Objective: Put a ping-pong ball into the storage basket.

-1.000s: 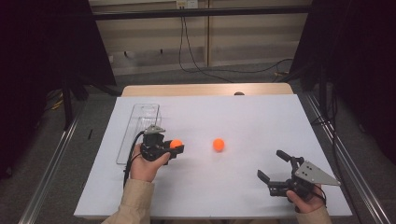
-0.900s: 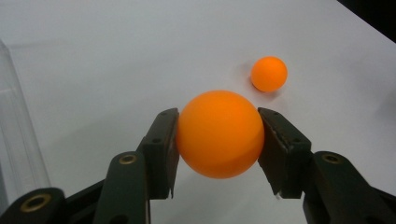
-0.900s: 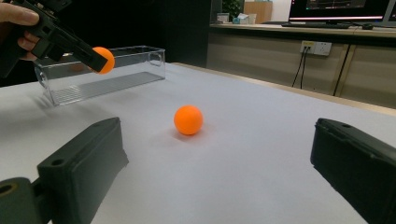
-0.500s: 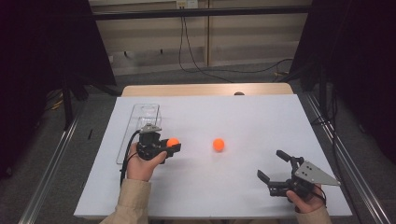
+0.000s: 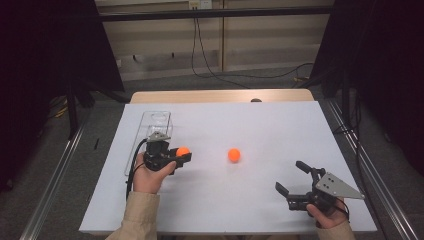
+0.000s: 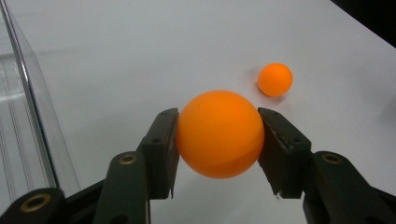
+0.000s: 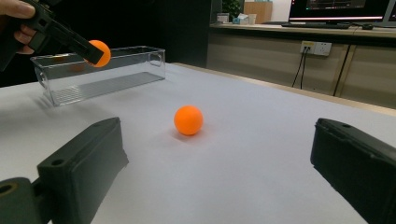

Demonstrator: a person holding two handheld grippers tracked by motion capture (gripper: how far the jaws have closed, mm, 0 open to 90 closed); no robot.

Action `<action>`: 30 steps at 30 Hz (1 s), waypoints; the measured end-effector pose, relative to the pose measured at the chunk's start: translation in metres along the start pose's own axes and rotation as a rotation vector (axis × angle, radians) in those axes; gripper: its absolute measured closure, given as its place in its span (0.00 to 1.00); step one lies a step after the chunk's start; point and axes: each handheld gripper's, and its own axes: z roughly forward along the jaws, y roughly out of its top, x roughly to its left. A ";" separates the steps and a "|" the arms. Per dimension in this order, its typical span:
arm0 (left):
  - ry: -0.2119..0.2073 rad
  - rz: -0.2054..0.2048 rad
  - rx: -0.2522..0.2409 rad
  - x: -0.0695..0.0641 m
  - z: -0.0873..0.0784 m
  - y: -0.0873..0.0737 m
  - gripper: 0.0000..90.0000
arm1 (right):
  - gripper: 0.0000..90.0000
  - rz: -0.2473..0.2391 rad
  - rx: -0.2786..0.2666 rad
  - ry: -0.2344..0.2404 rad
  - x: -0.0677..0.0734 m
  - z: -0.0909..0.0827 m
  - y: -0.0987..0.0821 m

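So your left gripper is clamped on an orange ball, one jaw pressed on each side of it. The left gripper view shows that grip up close, ball squeezed btw the pads and held clear of the white table. In the high view it sits at about 9 o'clock from the table's middle, just beside the clear plastic bin, which lies at roughly 10 o'clock along the left edge. From the right gripper view you can see the held ball hanging in front of the bin's near wall, not inside it.

Second orange ball rests loose on the table near the centre, at 3 o'clock from your left gripper, well apart from it. It's also straight ahead btw the jaws in the right gripper view, but far off.

Your right gripper is down at about 5 o'clock near the front edge, jaws spread wide w/ nothing in them.
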 end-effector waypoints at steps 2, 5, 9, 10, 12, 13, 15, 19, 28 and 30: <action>0.000 0.003 -0.002 0.000 -0.001 0.001 0.57 | 0.03 0.000 0.000 0.000 0.000 0.000 0.000; 0.002 0.005 0.001 0.001 -0.002 0.001 0.57 | 0.03 0.000 0.001 0.001 0.000 0.000 0.000; 0.003 0.005 0.003 0.002 -0.003 0.001 0.57 | 0.03 0.000 0.000 0.001 0.000 0.000 0.000; 0.003 0.002 0.000 0.002 -0.004 0.001 0.57 | 0.03 -0.001 0.000 0.001 0.000 0.000 0.000; 0.004 0.003 -0.004 0.003 -0.005 0.002 0.57 | 0.03 -0.001 0.001 0.001 0.000 0.000 0.000; 0.006 0.006 -0.002 0.004 -0.007 0.002 0.57 | 0.03 -0.001 0.000 0.001 0.000 0.000 0.000; 0.007 -0.003 -0.009 0.004 -0.008 0.002 0.57 | 0.03 0.000 0.001 0.001 0.000 0.000 0.000; 0.011 0.001 -0.010 0.005 -0.010 0.003 0.57 | 0.03 0.001 0.001 0.001 0.000 0.000 0.000; 0.014 0.006 -0.002 0.004 -0.009 0.003 0.57 | 0.03 0.000 0.001 0.001 0.000 0.000 0.000; 0.020 0.013 -0.001 0.004 -0.009 0.003 0.57 | 0.03 0.002 0.000 0.001 0.000 0.000 0.000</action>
